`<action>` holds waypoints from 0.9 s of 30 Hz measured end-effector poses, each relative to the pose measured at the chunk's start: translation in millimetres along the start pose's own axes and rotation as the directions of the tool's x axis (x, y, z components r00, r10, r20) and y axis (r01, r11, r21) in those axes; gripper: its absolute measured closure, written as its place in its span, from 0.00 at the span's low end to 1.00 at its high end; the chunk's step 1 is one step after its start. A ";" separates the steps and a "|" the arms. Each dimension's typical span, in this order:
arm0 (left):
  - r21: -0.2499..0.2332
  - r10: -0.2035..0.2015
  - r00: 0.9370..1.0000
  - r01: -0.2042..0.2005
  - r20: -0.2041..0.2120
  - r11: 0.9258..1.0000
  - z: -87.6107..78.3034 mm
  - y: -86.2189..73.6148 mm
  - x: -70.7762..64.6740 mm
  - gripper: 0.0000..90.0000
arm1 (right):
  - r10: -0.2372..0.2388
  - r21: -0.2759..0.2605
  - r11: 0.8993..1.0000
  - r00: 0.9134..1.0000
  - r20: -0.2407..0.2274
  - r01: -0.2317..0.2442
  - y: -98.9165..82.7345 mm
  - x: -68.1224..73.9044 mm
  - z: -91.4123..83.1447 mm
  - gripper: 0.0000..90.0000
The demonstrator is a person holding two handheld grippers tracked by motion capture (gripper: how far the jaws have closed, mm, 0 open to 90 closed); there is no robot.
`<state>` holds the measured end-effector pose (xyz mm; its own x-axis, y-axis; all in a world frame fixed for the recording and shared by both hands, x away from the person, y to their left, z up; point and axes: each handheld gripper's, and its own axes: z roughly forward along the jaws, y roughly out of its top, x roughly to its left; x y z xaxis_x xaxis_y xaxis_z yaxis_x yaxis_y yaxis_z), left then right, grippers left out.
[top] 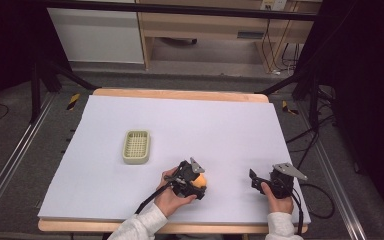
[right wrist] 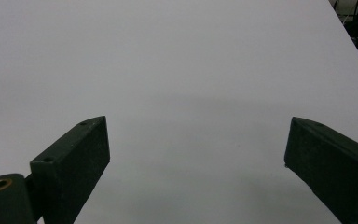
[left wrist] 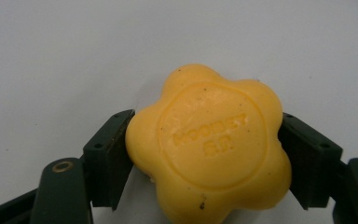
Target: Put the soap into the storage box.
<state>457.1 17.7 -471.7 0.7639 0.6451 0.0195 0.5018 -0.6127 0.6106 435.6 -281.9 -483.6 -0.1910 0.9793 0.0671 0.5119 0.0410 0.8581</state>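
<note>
A yellow flower-shaped soap bar [left wrist: 214,149] with raised lettering lies on the white table cover near the front edge, and it appears as an orange lump [top: 200,179] in the high view. My left gripper [top: 198,184] reaches down over it, and its two black pads press against the soap's left and right sides. My right gripper [top: 254,178] rests to the right of it near the front edge. Its jaws [right wrist: 196,154] stand wide apart with only bare cover between them.
A pale green slotted soap dish [top: 136,146] sits left of centre, a hand's length beyond the left gripper. The white cover [top: 190,125] spreads over the wooden table. Dark stands and cables flank both sides of the table.
</note>
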 end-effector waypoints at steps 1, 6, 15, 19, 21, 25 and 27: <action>-0.002 0.000 1.000 0.000 0.000 1.000 0.0 -0.2 -0.1 0.29 | 0.000 0.000 1.000 1.000 0.000 0.000 0.0 0.0 0.0 0.08; -0.005 -0.003 1.000 0.003 -0.005 1.000 -0.2 -0.5 -0.7 0.29 | 0.002 -0.001 1.000 1.000 0.000 -0.002 0.0 -0.1 -0.3 0.08; -0.023 0.024 1.000 -0.024 0.005 0.999 -5.3 -1.6 -2.7 0.29 | 0.003 -0.001 1.000 1.000 -0.001 -0.003 0.0 -0.2 -0.1 0.08; -0.032 0.019 1.000 -0.019 0.007 0.999 -9.6 -1.3 -0.4 0.29 | 0.003 -0.002 1.000 1.000 -0.001 -0.003 0.0 -0.2 -0.3 0.08; -0.031 0.019 1.000 -0.018 0.009 0.999 -12.5 -1.4 1.5 0.29 | 0.003 -0.002 1.000 1.000 -0.001 -0.003 -0.1 -0.1 -0.5 0.08; -0.035 0.018 1.000 -0.018 0.009 0.999 -18.3 -1.4 4.7 0.29 | 0.003 -0.003 1.000 1.000 -0.001 -0.003 0.0 -0.2 -0.3 0.08; -0.037 0.018 1.000 -0.018 0.006 0.999 -22.0 -1.5 6.8 0.29 | 0.003 -0.004 1.000 1.000 -0.003 -0.003 0.1 -0.2 -0.7 0.08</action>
<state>452.6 33.0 -455.1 0.7753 0.6310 0.0262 0.4727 -0.6072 0.6386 435.1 -282.2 -483.2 -0.1921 0.9788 0.0708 0.5094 0.0377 0.8597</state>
